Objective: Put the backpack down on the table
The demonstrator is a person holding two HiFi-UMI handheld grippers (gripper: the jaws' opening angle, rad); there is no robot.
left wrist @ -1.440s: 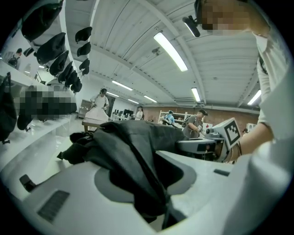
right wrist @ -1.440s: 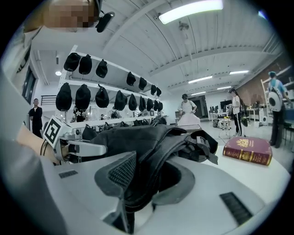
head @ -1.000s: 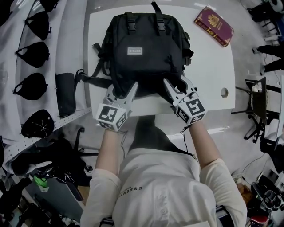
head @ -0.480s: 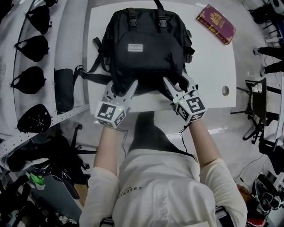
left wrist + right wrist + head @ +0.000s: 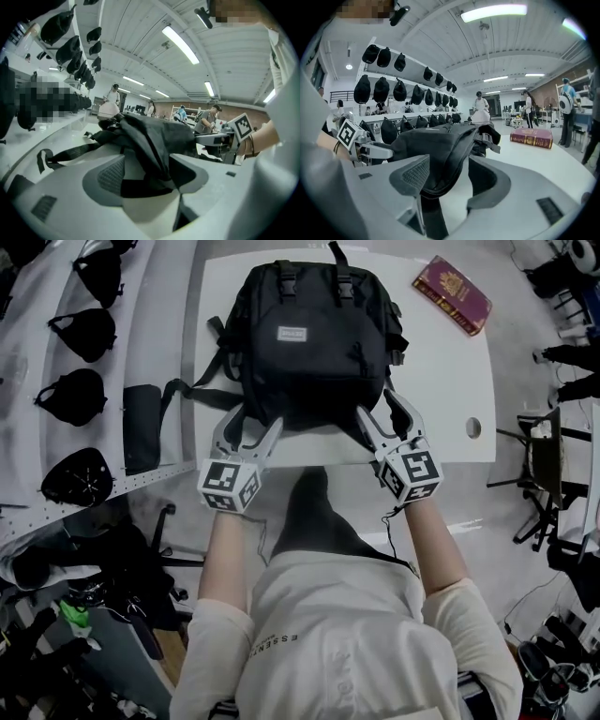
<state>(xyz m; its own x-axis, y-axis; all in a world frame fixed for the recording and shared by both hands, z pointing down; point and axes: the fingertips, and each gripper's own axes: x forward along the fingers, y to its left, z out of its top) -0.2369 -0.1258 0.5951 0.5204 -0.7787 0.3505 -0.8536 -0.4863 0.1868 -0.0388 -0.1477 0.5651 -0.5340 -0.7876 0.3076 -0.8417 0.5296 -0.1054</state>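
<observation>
Backpack [image 5: 314,343]: black, lying flat on the white surface [image 5: 441,381], top handle at the far edge and bottom toward the person. One strap [image 5: 192,395] trails off the surface's left side.

Hard to see:
- From the head view, the bag's near corners are covered by the tools' jaws.
- Both hands are hidden behind the marker cubes; only bare forearms and pale sleeves show.
- The label on the bag's front is too small to read, as is the cover of the red book [image 5: 452,294] at the far right corner.
- The dark caps [image 5: 73,397] on the left shelving are partly cut off at the frame edge.
- A black case [image 5: 142,427] lies beside the surface; what it is cannot be told.

Left tool [image 5: 250,423]: at the bag's near left corner, tilted slightly down and angled inward. Its jaws are wide and opening. In the left gripper view a fold of bag fabric [image 5: 154,133] runs between them. White shows between the left pad and the cloth, so nothing is clamped.

Right tool [image 5: 378,406]: at the near right corner, mirrored and also angled inward. Its jaws are wide and opening. In the right gripper view a fold of the bag [image 5: 436,140] sits between them. It lies close to the left pad, with clear space before the right pad.

Both forearms reach forward side by side over the surface's near edge.
</observation>
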